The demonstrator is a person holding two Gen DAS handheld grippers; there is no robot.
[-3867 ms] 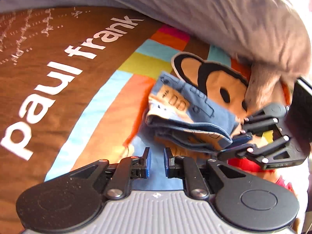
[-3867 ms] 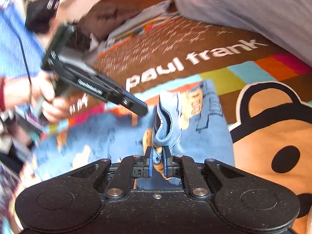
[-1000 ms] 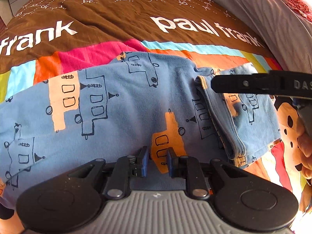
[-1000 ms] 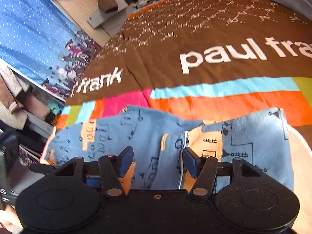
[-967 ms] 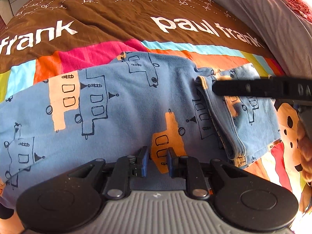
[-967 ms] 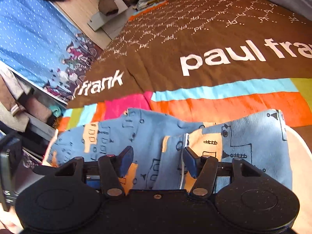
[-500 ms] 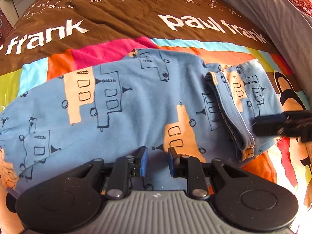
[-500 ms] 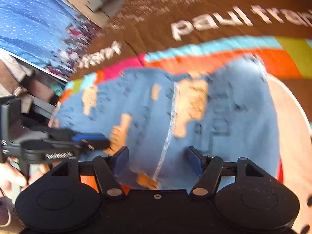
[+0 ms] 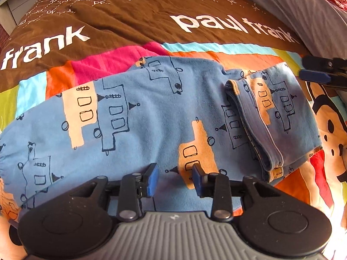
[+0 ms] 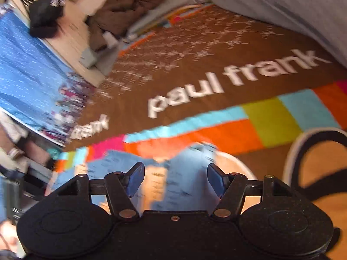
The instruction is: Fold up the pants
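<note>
Pants (image 9: 134,119) lay flat with one end folded over; both grippers, left (image 9: 174,178) and right (image 10: 174,179), gaped wide, holding nothing (I'd pinch both layers next).

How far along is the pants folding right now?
One fold is done: the cuff end of the blue printed pants lies doubled over on the bedspread. Nothing is in hand; the left gripper and right gripper are open. The long stretch toward the waistband remains unfolded.
</note>
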